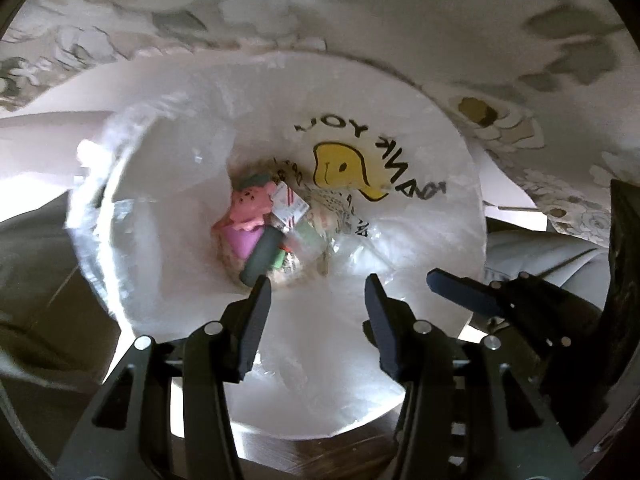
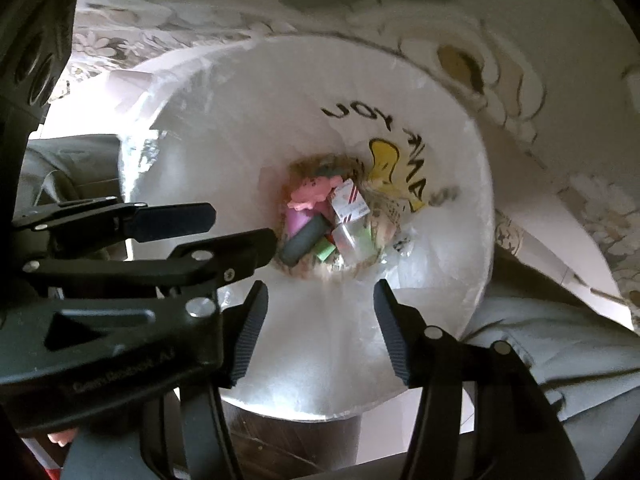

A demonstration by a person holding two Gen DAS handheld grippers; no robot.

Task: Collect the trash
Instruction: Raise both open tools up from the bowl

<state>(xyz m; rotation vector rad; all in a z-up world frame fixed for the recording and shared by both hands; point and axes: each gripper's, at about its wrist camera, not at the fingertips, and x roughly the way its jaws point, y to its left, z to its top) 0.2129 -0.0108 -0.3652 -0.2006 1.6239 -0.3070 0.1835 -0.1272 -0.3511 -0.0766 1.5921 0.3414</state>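
Left wrist view, left to right.
- Left gripper (image 1: 318, 292): lower centre of the frame; jaws spread wide, nothing between them but the bag's near wall.
- Plastic bag (image 1: 420, 248): white, translucent, mouth open toward the camera, filling the middle of the frame. Yellow face and mirrored black lettering on its far wall, right of centre.
- Trash (image 1: 272, 228): heaped at the bag's bottom, centre frame, just above and left of the left jaw tip, well beyond the jaws. Pink moulded piece (image 1: 252, 204) at upper left of the heap, purple piece below it, dark grey cylinder (image 1: 262, 254) lowest, red-and-white carton (image 1: 290, 204) to the right.
- Right gripper (image 1: 460, 286): enters at lower right, seen side-on over the bag's rim; only one blue-black finger shows clearly.
- Floral cloth (image 1: 500, 40): across the top and right of the frame, behind the bag.

Right wrist view, left to right.
- Left gripper (image 2: 224, 228): enters from the left edge, its two fingers apart, tips reaching toward the heap.
- Right gripper (image 2: 320, 300): lower centre; jaws spread wide, holding nothing.
- Trash (image 2: 328, 220): centre frame at the bag's bottom, above the gap between the jaws, not touched by them.
- Plastic bag (image 2: 440, 280): rim curves round the right of the frame.
- Floral cloth (image 2: 540, 40): upper right.
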